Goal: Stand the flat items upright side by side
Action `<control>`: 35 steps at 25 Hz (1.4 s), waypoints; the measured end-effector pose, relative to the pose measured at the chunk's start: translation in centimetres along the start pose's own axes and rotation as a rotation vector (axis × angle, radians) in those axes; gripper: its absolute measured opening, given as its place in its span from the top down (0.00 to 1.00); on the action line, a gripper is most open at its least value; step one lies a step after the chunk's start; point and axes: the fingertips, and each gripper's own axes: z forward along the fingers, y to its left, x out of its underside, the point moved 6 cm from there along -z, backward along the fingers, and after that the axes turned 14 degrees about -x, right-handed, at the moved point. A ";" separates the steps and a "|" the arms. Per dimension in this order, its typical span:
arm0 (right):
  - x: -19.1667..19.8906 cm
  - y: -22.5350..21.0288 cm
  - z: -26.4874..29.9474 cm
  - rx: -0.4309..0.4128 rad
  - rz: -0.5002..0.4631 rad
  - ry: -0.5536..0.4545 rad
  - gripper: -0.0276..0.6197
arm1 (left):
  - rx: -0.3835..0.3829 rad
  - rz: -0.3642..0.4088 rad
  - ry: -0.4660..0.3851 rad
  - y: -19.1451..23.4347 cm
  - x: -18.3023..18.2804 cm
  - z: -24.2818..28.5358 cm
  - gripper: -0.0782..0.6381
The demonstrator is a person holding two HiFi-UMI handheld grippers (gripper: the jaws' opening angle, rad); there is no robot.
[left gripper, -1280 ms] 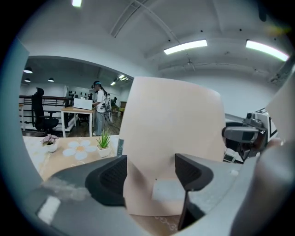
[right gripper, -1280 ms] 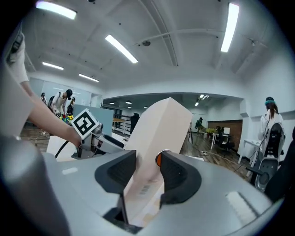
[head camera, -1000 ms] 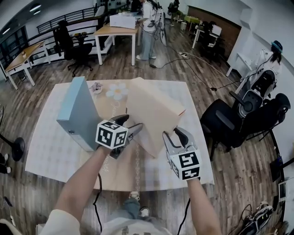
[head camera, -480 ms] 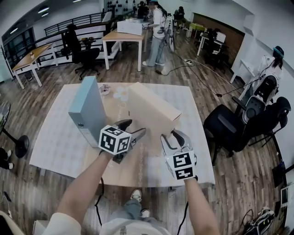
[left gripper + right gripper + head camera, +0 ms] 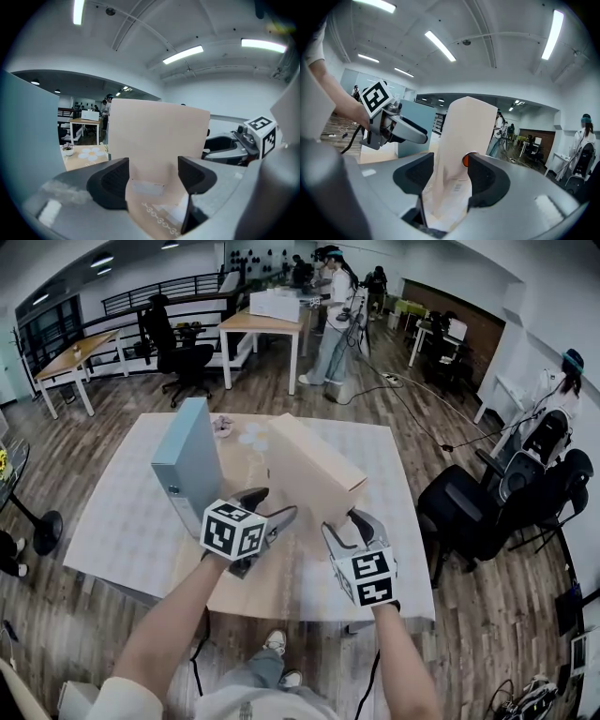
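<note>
Pale beige flat cardboard box (image 5: 314,465) stands upright on its long edge near the middle of the white-clothed table (image 5: 122,512), on a tan runner (image 5: 253,582). Box leans a little. Grey-blue flat box (image 5: 187,465) stands upright beside it on the left, a gap between the two, broad faces roughly parallel.

Right gripper (image 5: 345,524) at the beige box's near end. In the right gripper view the box's narrow edge (image 5: 464,131) sits between the jaws of that gripper (image 5: 447,176). The jaws have just been opening and stand spread, and I see no firm pinch on the card.

Left gripper (image 5: 269,505) low between the two boxes, close to the beige box's left face. In the left gripper view its jaws (image 5: 152,176) are spread with nothing clamped. The beige face (image 5: 159,136) fills the view just ahead, and the blue box (image 5: 23,131) is at the left margin.

Both grippers point slightly downward.
</note>
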 end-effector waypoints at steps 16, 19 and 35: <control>-2.0 -4.2 -0.2 -0.054 0.231 -0.124 0.34 | -0.054 -0.033 -0.035 0.2 0.5 -5.0 0.41; -2.2 -5.0 0.7 -0.098 0.277 -0.123 0.32 | -0.062 -0.034 -0.045 0.9 0.5 -6.3 0.41; -3.7 -0.6 3.6 0.092 0.306 -0.101 0.50 | -0.084 -0.031 -0.053 6.8 1.9 -11.7 0.41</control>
